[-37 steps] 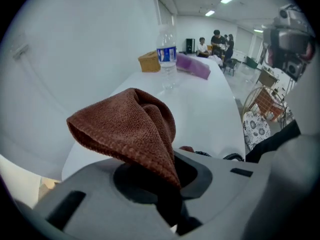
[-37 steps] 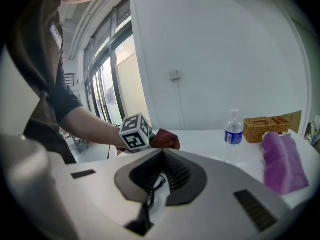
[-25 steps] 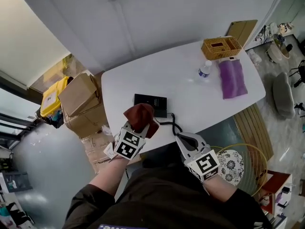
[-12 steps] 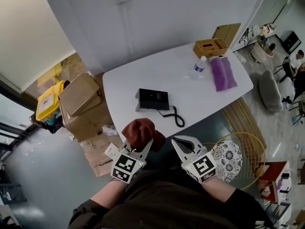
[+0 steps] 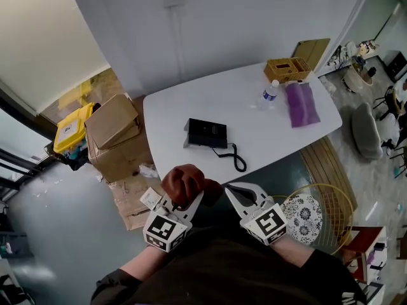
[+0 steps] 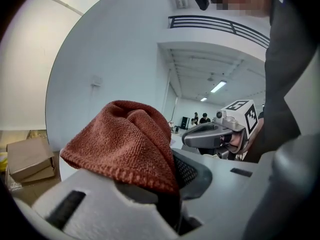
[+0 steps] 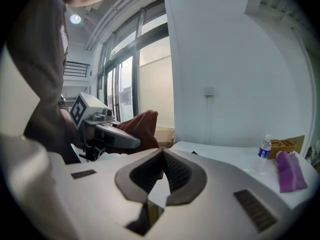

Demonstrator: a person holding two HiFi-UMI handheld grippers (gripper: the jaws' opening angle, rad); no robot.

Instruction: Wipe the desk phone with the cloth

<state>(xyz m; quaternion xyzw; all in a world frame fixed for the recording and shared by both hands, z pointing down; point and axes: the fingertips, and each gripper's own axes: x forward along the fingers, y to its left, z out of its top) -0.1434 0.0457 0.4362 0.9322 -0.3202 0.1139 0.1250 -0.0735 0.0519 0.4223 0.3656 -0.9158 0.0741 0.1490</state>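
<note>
A black desk phone lies flat on the white table, its coiled cord trailing toward the near edge. My left gripper is shut on a rust-red cloth, held off the table below its near edge; the cloth bulges over the jaws in the left gripper view. My right gripper hangs beside it, shut and empty, jaw tips meeting. Both grippers are well short of the phone.
At the table's far right stand a water bottle, a purple cloth and a wicker basket. Cardboard boxes and a yellow bin sit on the floor to the left. A round wire-frame stool is at the lower right.
Both grippers drew back from over the table's near edge, away from the phone, to hang below it. The cloth stayed in the left gripper.
</note>
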